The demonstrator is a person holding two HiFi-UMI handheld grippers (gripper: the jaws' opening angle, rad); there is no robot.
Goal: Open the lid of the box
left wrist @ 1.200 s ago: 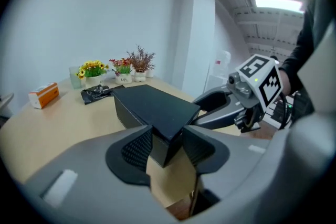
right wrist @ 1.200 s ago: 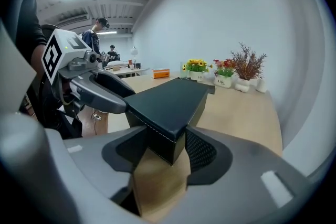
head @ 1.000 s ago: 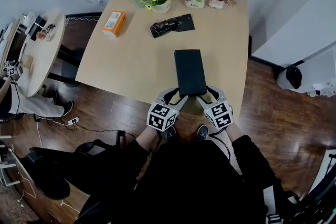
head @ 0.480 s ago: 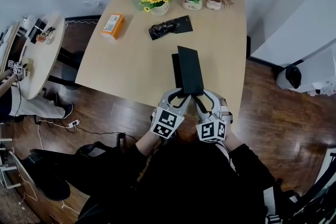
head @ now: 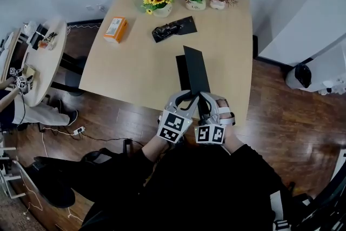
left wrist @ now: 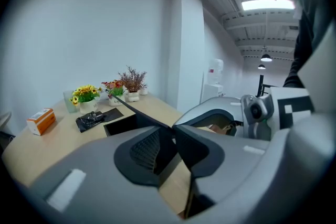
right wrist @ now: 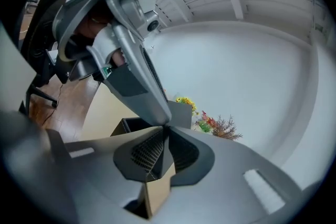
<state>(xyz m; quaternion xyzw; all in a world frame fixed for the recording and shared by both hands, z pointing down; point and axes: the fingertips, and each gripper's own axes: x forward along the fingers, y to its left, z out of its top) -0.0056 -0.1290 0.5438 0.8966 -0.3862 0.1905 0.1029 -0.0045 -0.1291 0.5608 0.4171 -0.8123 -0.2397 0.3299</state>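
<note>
The box (head: 179, 69) lies near the front edge of the pale wooden table (head: 130, 51). It is a long, narrow black tray with straight walls, and its top is open. Its lid (head: 196, 70) is a thin, flat, matt black panel, lifted and tilted above the box, with the hollow inside showing along its left. My left claw (head: 188, 98) and right claw (head: 206, 100) sit side by side at the lid's near end. Both are closing, and their ribbed dark pads (left wrist: 144, 149) pinch the thin edge between them. A tan face shows below the right claw's pads. It may be the lid's underside, but I can't be sure. The claw bodies are smooth grey plastic.
</note>
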